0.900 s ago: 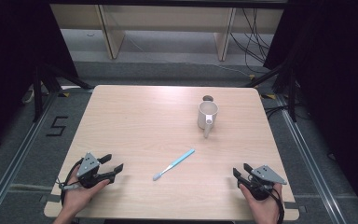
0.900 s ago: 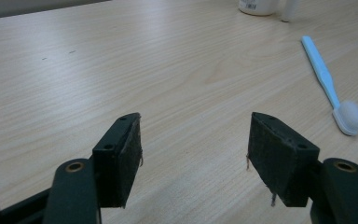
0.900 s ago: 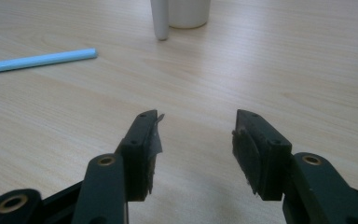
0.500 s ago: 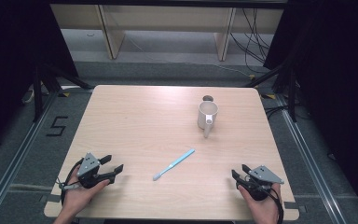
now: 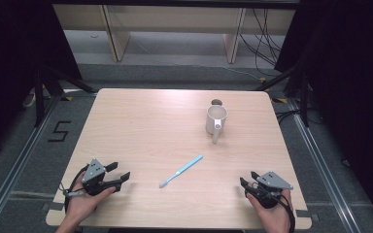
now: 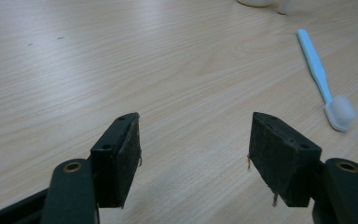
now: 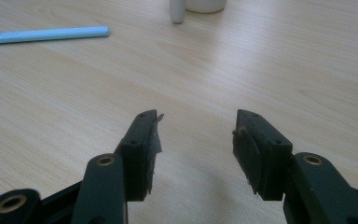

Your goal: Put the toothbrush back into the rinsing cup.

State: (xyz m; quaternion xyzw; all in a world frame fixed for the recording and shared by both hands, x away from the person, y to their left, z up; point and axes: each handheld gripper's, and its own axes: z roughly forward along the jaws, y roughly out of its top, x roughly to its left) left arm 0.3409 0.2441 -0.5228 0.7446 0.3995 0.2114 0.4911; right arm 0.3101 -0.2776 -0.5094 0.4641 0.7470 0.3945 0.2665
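Note:
A light-blue toothbrush (image 5: pixel 180 171) with a white head lies slantwise on the wooden table (image 5: pixel 141 126), between my two grippers. A white mug (image 5: pixel 216 120) stands upright farther back, its handle pointing toward the near edge. My left gripper (image 5: pixel 119 171) rests at the near left, open, with only bare wood between its jaws. In the left gripper view (image 6: pixel 193 140) the toothbrush (image 6: pixel 319 74) lies ahead to the right. My right gripper (image 5: pixel 247 178) sits at the near right, open and holding nothing. In the right gripper view (image 7: pixel 196 126) the toothbrush handle (image 7: pixel 46 34) and the mug (image 7: pixel 205 4) lie ahead.
A small dark round object (image 5: pixel 217 102) sits just behind the mug. Beyond the table's far edge stand wooden shelf frames (image 5: pixel 175 29) and loose cables on the floor. Dark curtains flank both sides.

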